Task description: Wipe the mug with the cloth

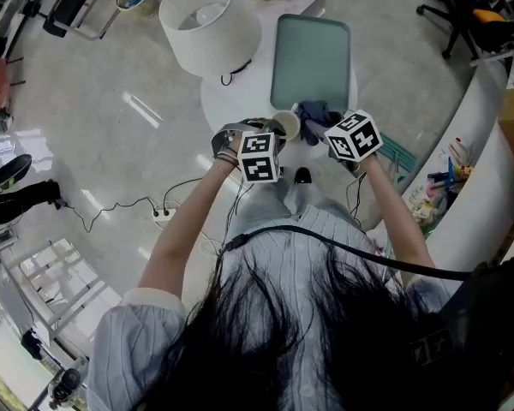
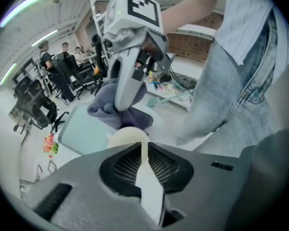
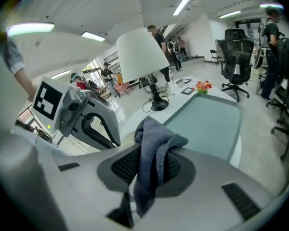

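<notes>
Jaws closed, left gripper [image 2: 143,153] on mug [image 2: 127,135], right gripper [image 3: 148,163] on cloth [image 3: 153,137]

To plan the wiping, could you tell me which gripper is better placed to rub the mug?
The right gripper: its jaws grip the cloth beside the mug, which the left gripper holds.

Head view steeply down; gripper views close, facing each other — all share cloth [image 1: 313,111], tray [image 1: 311,58].
</notes>
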A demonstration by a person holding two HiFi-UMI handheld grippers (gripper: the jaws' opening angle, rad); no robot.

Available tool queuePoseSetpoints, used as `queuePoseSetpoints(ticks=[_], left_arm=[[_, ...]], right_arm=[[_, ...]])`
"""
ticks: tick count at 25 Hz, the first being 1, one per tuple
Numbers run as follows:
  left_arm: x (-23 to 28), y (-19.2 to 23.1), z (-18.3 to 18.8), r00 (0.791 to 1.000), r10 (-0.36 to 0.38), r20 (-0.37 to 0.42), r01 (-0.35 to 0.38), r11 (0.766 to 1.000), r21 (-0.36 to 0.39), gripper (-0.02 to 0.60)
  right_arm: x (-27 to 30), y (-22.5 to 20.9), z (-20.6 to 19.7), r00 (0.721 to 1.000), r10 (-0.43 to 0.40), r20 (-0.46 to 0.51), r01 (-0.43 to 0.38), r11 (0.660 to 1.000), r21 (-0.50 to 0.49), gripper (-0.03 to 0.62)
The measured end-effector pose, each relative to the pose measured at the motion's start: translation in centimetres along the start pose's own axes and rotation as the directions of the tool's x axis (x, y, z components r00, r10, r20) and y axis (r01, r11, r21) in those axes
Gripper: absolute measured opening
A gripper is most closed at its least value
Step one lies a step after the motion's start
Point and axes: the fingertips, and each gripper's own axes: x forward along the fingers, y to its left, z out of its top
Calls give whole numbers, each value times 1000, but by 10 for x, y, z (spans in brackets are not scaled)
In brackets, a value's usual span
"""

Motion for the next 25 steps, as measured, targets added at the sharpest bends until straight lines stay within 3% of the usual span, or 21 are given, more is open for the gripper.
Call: queuePoseSetpoints(ticks=[4,9,12,18,21,25], left_arm=[[-15,10,8,996,52,72,-39,983,-179,40],[-34,22,17,979,145,143,-85,928,-362,40],[-48,26,22,957,220,187,-109,875,-471,40],[-71,27,20,908,365,206,-145,735,-663,40],[-84,28,22,881,426,205,-162,678,-717,39],[-94,26,26,848,494,193,-189,621,-761,39]], right_arm=[[-14,7,7,997,-5,78,0,998,70,83],[-28,13,16,986,-24,166,0,990,142,83],[-40,15,19,976,-46,211,8,984,178,83],[-62,25,23,967,-60,248,18,985,169,83],[-72,30,26,960,-58,275,13,987,161,83],[-77,38,25,955,-32,295,-11,990,143,83]])
